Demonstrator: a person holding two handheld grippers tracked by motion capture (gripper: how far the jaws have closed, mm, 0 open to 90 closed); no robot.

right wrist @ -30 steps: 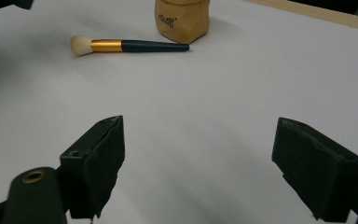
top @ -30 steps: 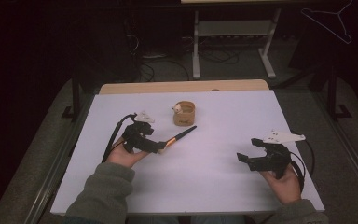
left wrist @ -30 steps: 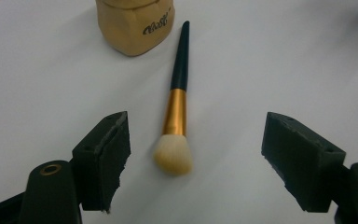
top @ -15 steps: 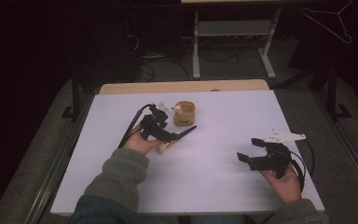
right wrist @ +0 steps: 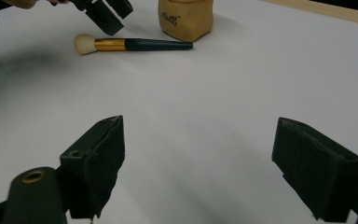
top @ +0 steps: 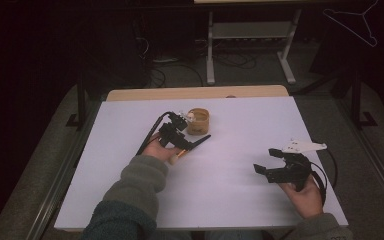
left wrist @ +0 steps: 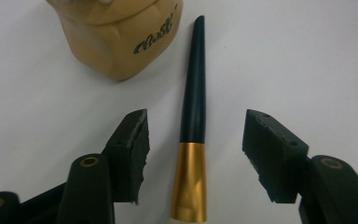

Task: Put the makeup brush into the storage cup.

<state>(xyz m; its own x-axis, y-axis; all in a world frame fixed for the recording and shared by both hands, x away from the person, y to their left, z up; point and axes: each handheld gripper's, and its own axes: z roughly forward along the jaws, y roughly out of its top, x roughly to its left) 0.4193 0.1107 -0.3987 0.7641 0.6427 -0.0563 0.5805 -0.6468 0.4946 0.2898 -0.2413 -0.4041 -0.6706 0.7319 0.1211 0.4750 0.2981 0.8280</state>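
Left tongs, held in the person's left hand, stand over a makeup brush lying flat on the white table; the jaws are spread apart, one on either side of the brush, touching nothing. In the left gripper view the gold ferrule lies between the two black pads, nearer the left pad, and the dark tapered handle runs straight ahead from the tongs, its tip ending beside a tan pouch with dark script lettering. The pouch stands just beyond and to the left of the left tongs, close to the handle but apart from it. In the right gripper view the brush shows its pale bristle head at the end nearest the left tongs, whose jaws hang just above the ferrule, and its handle tip near the foot of the pouch. Right tongs, held in the right hand, are well apart from the brush and pouch, over bare table; the jaws are wide apart and empty, with a grey three-cornered plate on top. A grey-green sleeve covers the left forearm.
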